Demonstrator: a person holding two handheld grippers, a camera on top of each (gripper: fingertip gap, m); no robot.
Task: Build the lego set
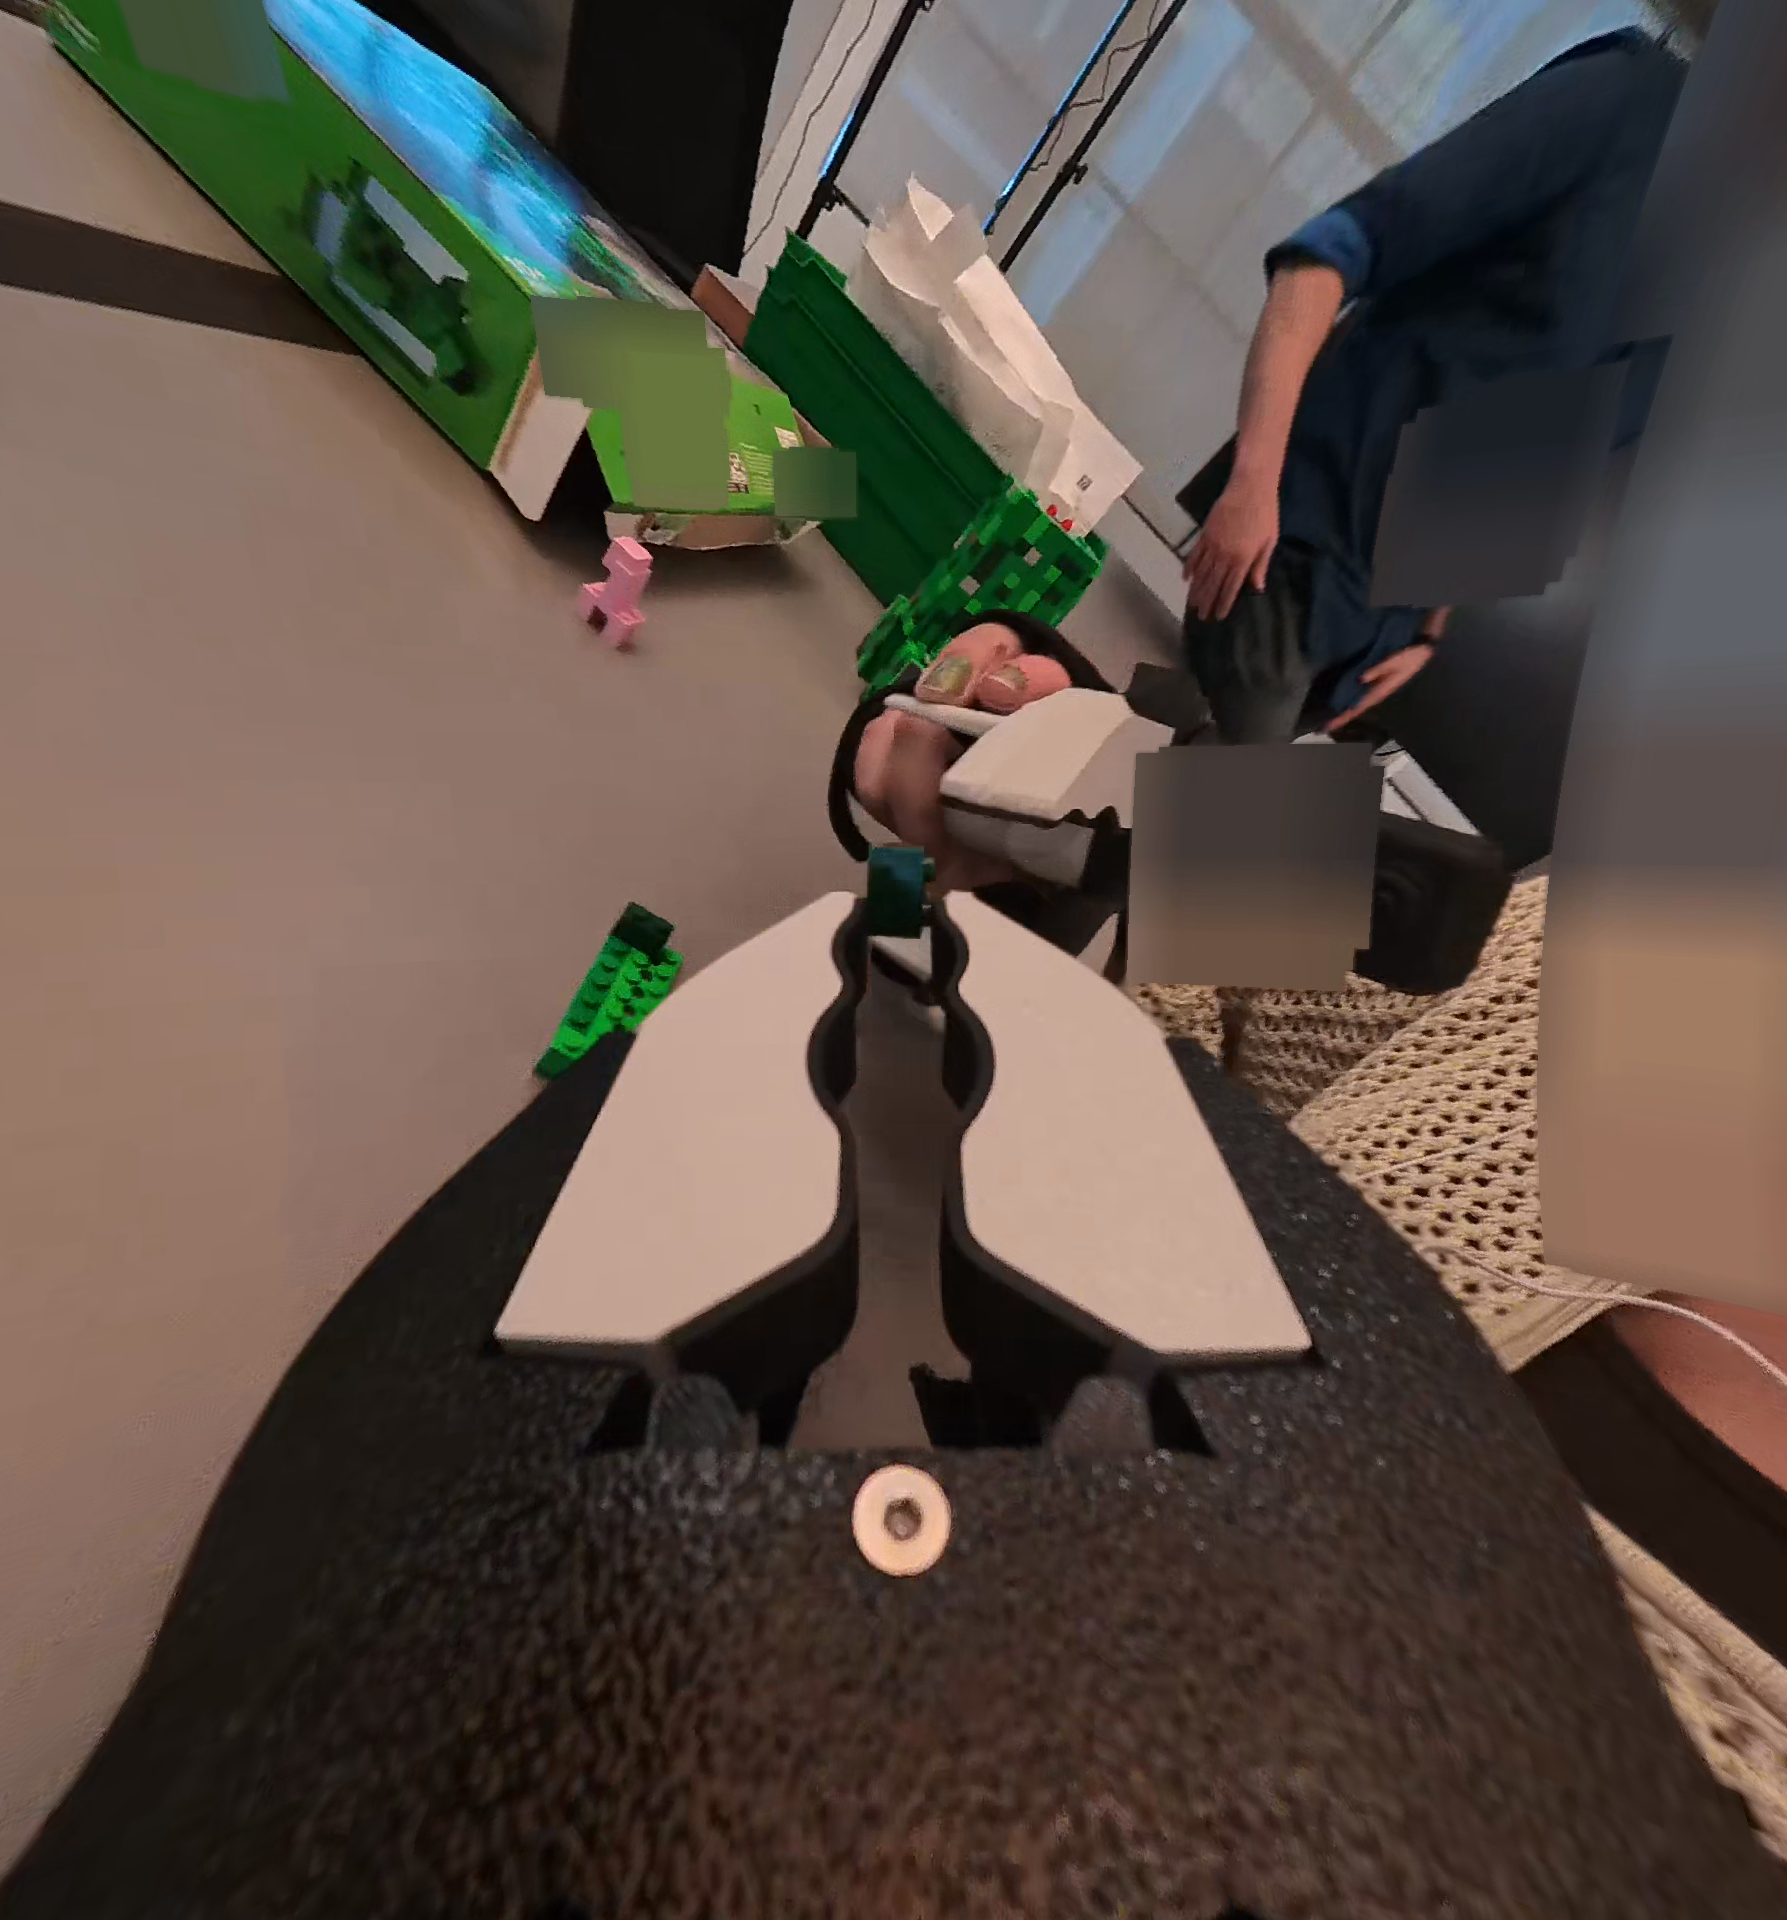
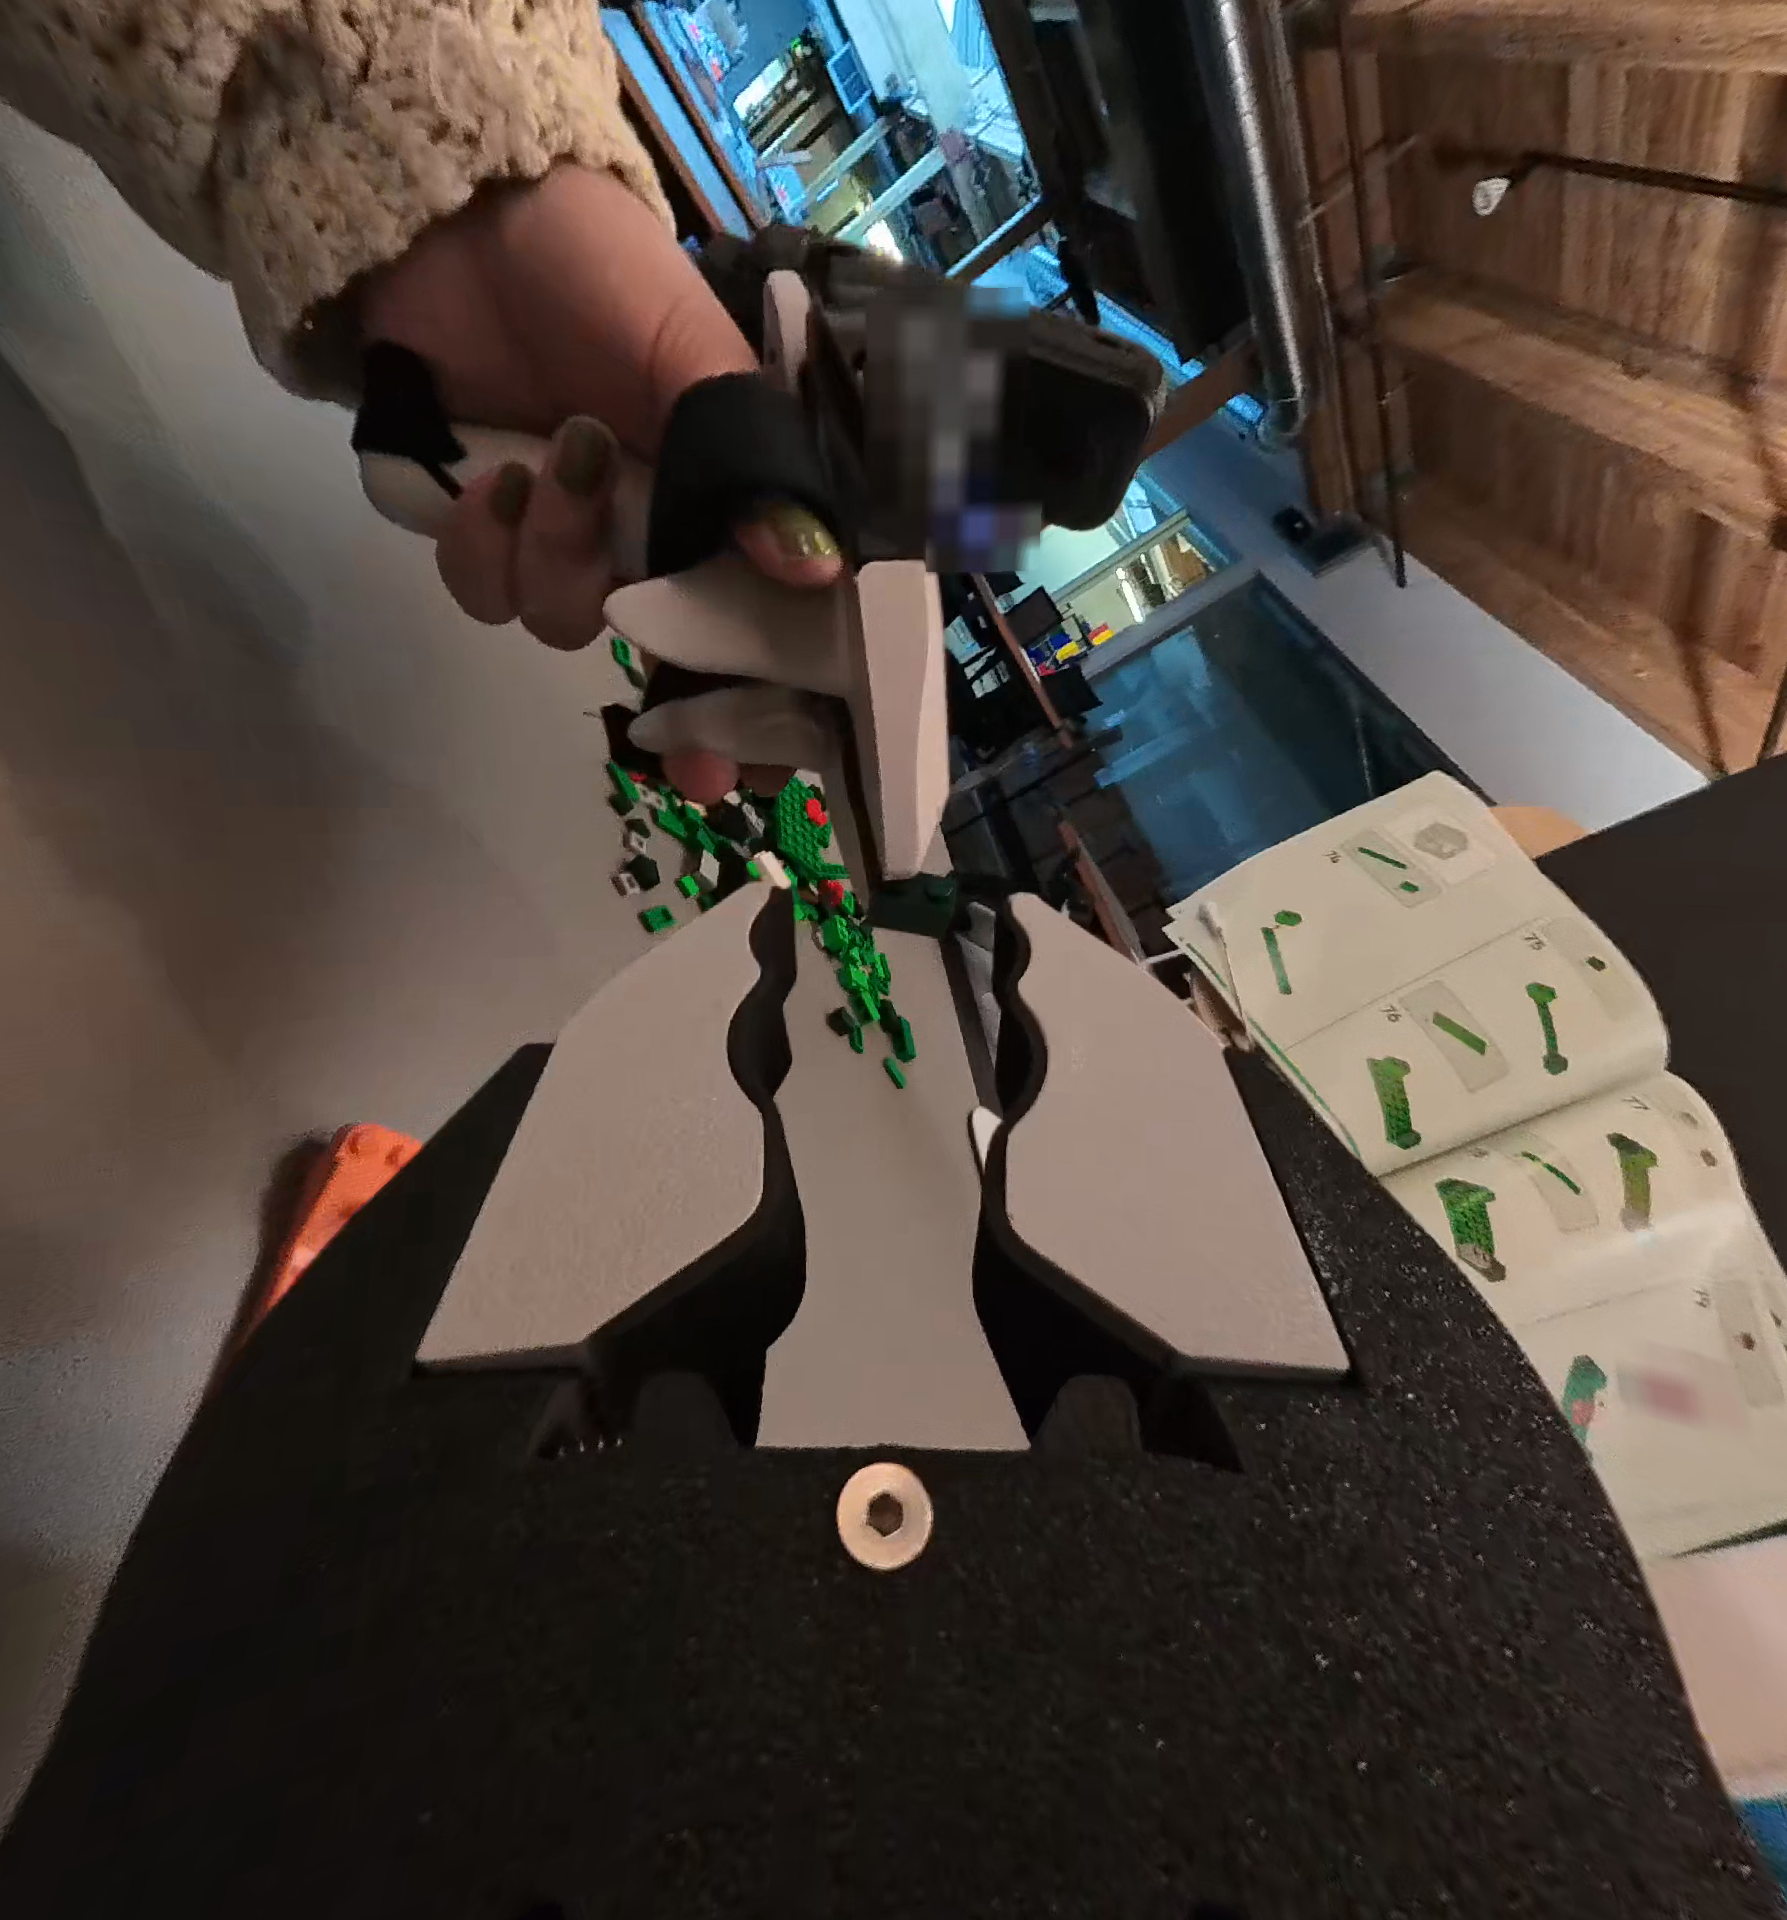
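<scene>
My left gripper (image 1: 894, 920) is shut on a small dark green brick (image 1: 897, 888) and holds it at its fingertips above the table. In the right wrist view the left gripper (image 2: 904, 862) comes down from above, held by a hand, with the dark green brick (image 2: 915, 902) at its tip. My right gripper (image 2: 889, 920) is open, its fingertips on either side of that brick, with a gap on the left side. In the left wrist view the right gripper (image 1: 1024, 779) is just beyond the brick, held by a hand.
A small green plate assembly (image 1: 619, 987), a pink figure (image 1: 614, 592), a green block build (image 1: 982, 592), the green set box (image 1: 349, 229) and a green bin with paper bags (image 1: 868, 416) lie on the grey table. Loose green pieces (image 2: 754, 842), an open instruction booklet (image 2: 1491, 1091) and an orange tool (image 2: 349, 1174) are nearby. A person (image 1: 1388, 364) stands behind. Both grippers' tips are close together, under 4 cm apart.
</scene>
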